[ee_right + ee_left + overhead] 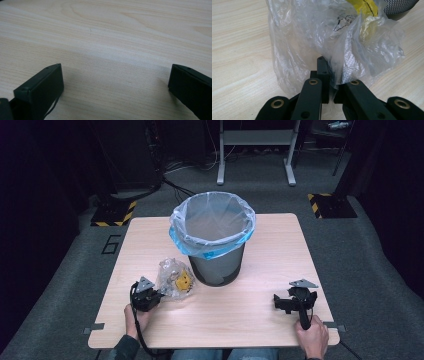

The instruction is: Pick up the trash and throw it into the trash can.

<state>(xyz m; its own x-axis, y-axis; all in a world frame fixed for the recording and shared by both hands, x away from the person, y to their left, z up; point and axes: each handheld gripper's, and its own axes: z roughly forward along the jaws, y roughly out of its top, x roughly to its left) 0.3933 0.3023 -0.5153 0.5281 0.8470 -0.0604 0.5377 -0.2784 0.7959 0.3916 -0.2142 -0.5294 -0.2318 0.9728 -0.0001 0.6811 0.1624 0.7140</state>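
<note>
On the wooden table (260, 270) my left gripper (151, 296) pinches the bag (175, 279), right gripper (290, 302) agape and empty; next, lift it into the bin (215, 237).

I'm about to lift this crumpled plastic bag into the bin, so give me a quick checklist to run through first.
1. Left tongs shut on the crumpled plastic bag: ok, film is pinched between the jaws.
2. How much film is caught: cannot tell, maybe only an edge.
3. Bin upright beside the bag: ok.
4. Liner folded over the rim, mouth open: ok.
5. Right tongs open over bare table, out of the way: ok.
6. Yellow item secure inside the bag: cannot tell.
</note>
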